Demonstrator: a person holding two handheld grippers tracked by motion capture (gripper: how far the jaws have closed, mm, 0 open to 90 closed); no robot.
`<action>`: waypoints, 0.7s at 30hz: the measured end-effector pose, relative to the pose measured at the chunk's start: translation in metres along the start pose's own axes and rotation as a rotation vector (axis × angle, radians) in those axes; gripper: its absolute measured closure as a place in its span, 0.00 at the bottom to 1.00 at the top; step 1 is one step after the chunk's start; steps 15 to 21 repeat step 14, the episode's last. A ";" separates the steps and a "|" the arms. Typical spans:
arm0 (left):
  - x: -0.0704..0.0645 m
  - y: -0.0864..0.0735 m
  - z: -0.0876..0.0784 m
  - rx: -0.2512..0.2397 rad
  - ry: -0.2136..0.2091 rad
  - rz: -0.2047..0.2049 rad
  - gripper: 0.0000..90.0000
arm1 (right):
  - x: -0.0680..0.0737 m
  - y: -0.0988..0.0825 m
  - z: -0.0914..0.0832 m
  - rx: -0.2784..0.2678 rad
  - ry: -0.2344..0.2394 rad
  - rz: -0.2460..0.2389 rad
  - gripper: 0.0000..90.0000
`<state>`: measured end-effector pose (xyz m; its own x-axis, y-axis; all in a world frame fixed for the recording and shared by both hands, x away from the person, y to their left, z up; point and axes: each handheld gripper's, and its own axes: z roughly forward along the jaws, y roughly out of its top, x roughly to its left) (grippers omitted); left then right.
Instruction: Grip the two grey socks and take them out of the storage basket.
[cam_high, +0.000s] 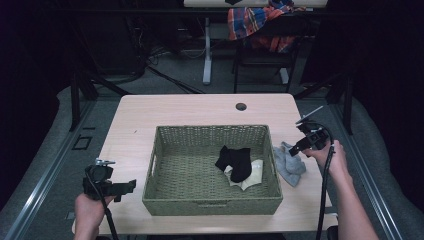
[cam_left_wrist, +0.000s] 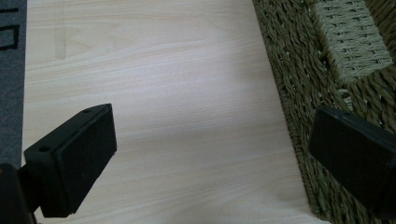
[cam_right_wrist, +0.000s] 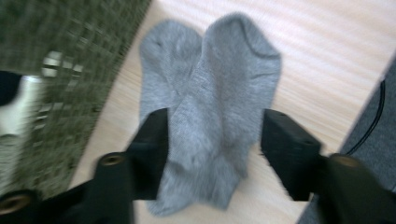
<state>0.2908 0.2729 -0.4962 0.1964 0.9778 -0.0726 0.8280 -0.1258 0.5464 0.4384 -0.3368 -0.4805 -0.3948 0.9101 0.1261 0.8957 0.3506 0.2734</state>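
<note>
Dark floor and black drapes surround a pale wooden table (cam_high: 150, 120); a plaid cloth (cam_high: 257, 20) hangs over a chair at the frame's top. At the centre of the table sits a green woven basket (cam_high: 165, 195) holding a black sock (cam_high: 235, 161) on a cream one (cam_high: 255, 172). Just right of the basket lie grey socks (cam_high: 290, 162), soft knit, overlapped. The right gripper (cam_right_wrist: 215, 140) hangs over them from mid-right, jaws wide apart either side of the fabric, not closed on it. At lower left, the left gripper (cam_left_wrist: 210, 154) is level, wide open and empty, beside the basket wall.
</note>
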 end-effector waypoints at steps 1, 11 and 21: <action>0.000 0.000 0.000 -0.001 -0.001 0.001 0.02 | -0.001 -0.001 -0.008 0.001 0.009 -0.019 0.32; 0.000 0.000 0.000 -0.004 -0.005 0.001 0.02 | 0.005 -0.020 -0.050 -0.153 -0.012 -0.045 0.03; -0.001 0.000 -0.001 0.000 -0.009 0.008 0.02 | 0.002 -0.023 -0.052 -0.180 -0.008 -0.038 0.02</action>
